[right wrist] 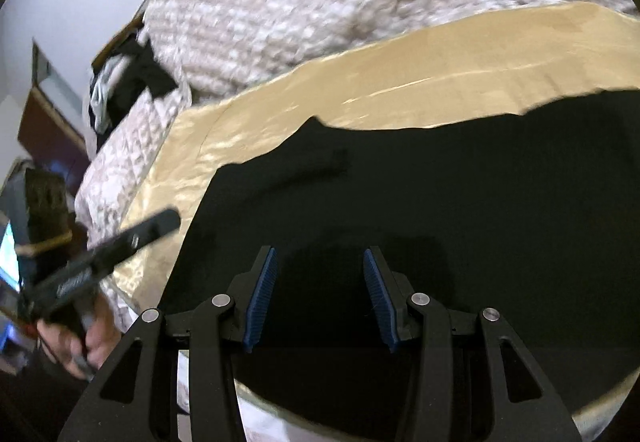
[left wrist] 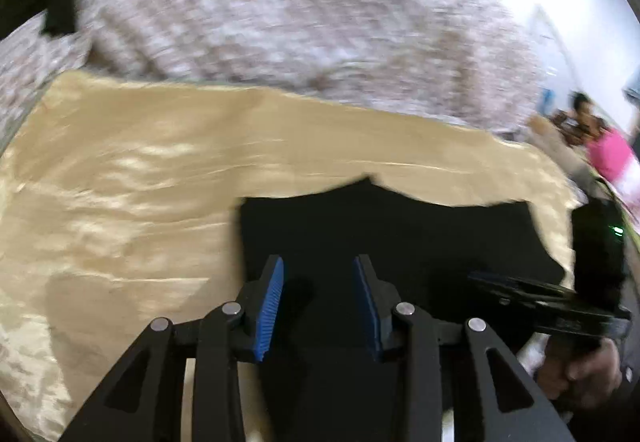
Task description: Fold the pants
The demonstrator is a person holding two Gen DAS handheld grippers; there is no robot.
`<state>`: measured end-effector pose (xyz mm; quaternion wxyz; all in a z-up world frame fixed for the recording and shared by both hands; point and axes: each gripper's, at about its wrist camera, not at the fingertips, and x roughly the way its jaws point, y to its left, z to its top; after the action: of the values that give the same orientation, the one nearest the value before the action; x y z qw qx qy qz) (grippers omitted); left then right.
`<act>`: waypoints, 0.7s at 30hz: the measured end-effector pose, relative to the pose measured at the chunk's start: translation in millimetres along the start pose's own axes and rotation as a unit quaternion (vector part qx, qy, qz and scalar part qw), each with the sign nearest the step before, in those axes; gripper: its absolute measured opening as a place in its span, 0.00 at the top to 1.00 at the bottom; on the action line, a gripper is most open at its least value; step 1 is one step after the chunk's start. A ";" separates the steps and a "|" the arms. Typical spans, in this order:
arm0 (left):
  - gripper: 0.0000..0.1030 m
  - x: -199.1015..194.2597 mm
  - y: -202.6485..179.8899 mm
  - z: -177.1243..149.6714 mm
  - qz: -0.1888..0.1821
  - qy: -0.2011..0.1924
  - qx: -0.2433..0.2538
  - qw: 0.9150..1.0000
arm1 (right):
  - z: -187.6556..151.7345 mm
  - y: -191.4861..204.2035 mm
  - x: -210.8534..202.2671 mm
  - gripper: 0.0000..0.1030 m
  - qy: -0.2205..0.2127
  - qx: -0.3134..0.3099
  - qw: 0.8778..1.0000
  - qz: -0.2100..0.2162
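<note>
Both grippers (left wrist: pixel 318 270) (right wrist: pixel 320 262) gape empty over black pants (right wrist: pixel 440 202); only right view shows dark clothes (right wrist: pixel 132 82).

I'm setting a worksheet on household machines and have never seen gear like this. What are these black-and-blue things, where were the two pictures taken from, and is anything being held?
No robot here: a person holds a hand-operated tool in each hand, each with a camera looking along its blue pads. One picture looks over the left tool, the other over the right tool. Each view also catches the other tool from the side. Black pants lie on a shiny gold cloth over a quilted bedspread. Both tools stand open above the pants, holding nothing.
</note>
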<state>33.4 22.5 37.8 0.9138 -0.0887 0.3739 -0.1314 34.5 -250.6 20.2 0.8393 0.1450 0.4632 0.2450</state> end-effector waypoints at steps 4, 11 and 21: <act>0.62 14.4 26.5 -7.7 0.010 0.020 -0.049 0.999 | 14.9 -3.5 24.0 0.55 0.012 0.019 1.000 0.007; 0.62 14.3 31.1 -13.3 0.007 0.019 -0.056 0.998 | 16.7 -3.2 30.3 0.55 0.024 0.044 0.997 0.064; 0.62 15.8 24.0 -11.1 0.005 0.012 -0.048 0.999 | 17.2 -9.0 40.2 0.97 0.039 0.070 0.993 0.090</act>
<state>40.5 39.7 13.3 0.9044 -0.1290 0.3916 -0.1096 69.7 -236.5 -3.4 0.7828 0.2344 0.4970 0.2919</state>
